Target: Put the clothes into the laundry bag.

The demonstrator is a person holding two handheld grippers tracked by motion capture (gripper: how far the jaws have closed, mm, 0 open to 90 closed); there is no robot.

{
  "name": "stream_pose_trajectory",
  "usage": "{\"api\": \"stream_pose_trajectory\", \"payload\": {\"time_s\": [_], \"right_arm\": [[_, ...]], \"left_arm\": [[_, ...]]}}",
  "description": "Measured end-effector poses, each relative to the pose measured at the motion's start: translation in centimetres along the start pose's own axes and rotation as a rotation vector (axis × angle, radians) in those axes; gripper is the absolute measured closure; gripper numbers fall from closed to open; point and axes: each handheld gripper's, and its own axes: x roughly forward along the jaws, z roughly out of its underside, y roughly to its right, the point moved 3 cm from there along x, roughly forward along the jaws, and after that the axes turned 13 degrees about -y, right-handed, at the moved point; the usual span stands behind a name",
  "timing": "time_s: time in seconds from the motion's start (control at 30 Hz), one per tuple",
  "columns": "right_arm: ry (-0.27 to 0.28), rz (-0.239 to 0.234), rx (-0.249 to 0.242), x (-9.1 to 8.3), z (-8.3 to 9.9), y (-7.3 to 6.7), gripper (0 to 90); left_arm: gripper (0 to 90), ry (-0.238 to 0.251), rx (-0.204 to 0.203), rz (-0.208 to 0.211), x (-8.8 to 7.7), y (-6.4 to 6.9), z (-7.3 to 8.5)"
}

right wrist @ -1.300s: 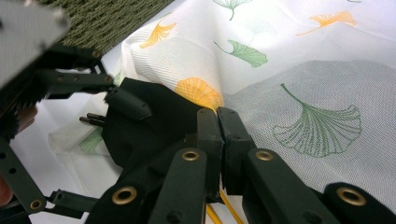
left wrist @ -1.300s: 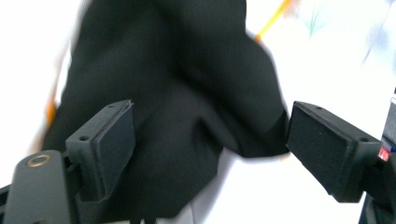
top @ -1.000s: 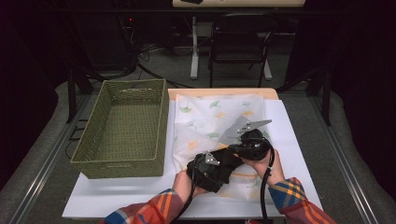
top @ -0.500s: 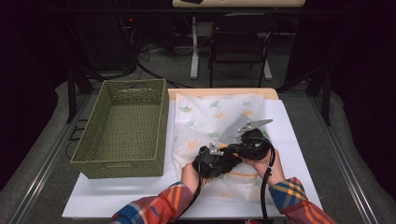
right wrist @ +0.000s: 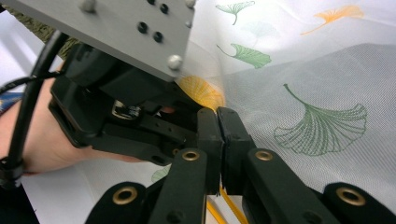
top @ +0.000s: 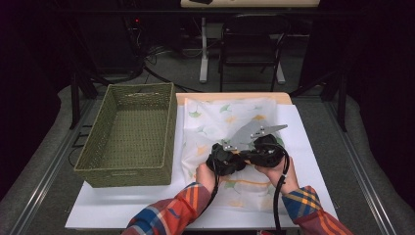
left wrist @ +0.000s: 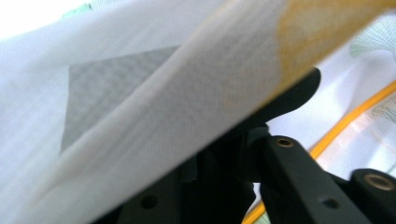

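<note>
Right claw (right wrist: 219,140) clamped together on the leaf-print cloth (top: 230,115). Left claw (top: 222,159) beside it, jaws just reopening slightly, cloth fold draped between them.

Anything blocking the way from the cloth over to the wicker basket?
Nothing visible does. The cloth lies spread on the white sheet right beside the basket, which looks empty. Both grippers, left and right, sit on the cloth's near part.

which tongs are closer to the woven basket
Left. The left tongs work over the leaf-print cloth on the side toward the basket; the right tongs sit beside them, farther from it. Neither touches it.
</note>
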Motion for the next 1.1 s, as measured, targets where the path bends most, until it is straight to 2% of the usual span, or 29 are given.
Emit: {"api": "stream_pose_trajectory", "payload": {"time_s": [0.1, 0.13, 0.23, 0.3, 0.47, 0.63, 0.7, 0.97, 1.03, 1.1], "right_arm": [[0.0, 0.0, -0.002, 0.0, 0.1, 0.1, 89.0], [0.001, 0.002, -0.001, 0.0, 0.1, 0.1, 89.0], [0.0, 0.005, 0.0, -0.1, 0.1, 0.1, 88.9], [0.004, 0.005, 0.0, -0.1, 0.1, 0.2, 88.9], [0.001, 0.007, -0.003, -0.1, 0.1, 0.2, 88.9], [0.005, 0.008, 0.0, -0.2, 0.1, 0.3, 88.9], [0.003, 0.008, 0.001, -0.2, 0.1, 0.3, 88.9], [0.002, 0.01, 0.004, -0.4, 0.2, 0.3, 88.9], [0.005, 0.011, 0.001, -0.4, 0.2, 0.3, 88.9], [0.007, 0.011, 0.0, -0.4, 0.2, 0.3, 88.9]], "left_arm": [[61.9, -0.019, 0.037, 0.024, -0.6, -0.1, 0.6], [59.7, -0.036, 0.066, 0.024, -0.9, -0.2, 0.8], [48.5, -0.034, 0.061, 0.029, -1.4, 0.0, 1.4], [42.5, -0.048, 0.076, 0.03, -2.0, 0.0, 1.8], [36.4, -0.044, 0.102, 0.046, -3.2, 0.2, 2.7], [31.7, -0.046, 0.128, 0.038, -4.8, -0.2, 3.3], [29.4, -0.037, 0.126, 0.037, -5.4, -0.3, 3.5], [22.2, -0.003, 0.128, -0.019, -8.3, -1.5, 4.3], [21.5, 0.007, 0.117, -0.049, -8.8, -2.0, 4.4], [21.2, 0.011, 0.103, -0.061, -9.2, -2.5, 4.4]]}}
